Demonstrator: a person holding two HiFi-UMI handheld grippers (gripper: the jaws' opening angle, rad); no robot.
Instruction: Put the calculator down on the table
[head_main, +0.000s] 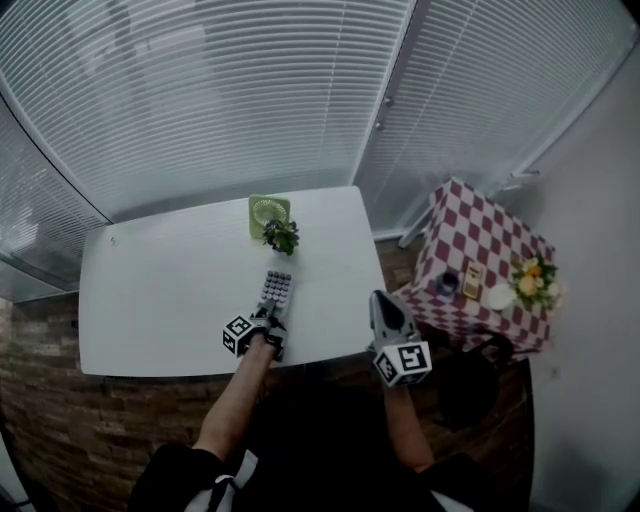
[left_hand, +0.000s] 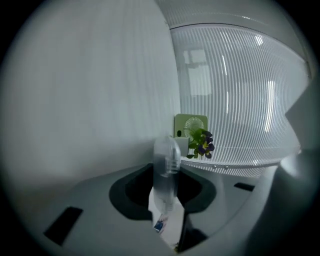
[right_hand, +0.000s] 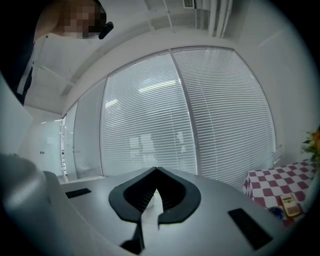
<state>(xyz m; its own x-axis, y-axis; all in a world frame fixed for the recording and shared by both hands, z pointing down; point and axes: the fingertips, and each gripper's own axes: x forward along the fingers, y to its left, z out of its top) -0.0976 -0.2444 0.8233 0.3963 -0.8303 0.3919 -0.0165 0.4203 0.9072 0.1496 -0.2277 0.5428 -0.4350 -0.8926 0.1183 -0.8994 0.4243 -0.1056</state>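
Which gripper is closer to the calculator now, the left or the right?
Left. The left gripper grips the calculator by its near end; the right gripper is apart from it, off to its right, near the edge of the table.

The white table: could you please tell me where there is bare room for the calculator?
The left half of the table is bare, as is the strip right of the calculator. Only the far edge, by the green fan and flowers, is crowded.

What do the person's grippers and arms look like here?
The left gripper and right gripper both have light grey bodies, black ribbed pads and a white cube with black square markers. No cables show. The person wears a dark top with white trim, forearms uncovered.
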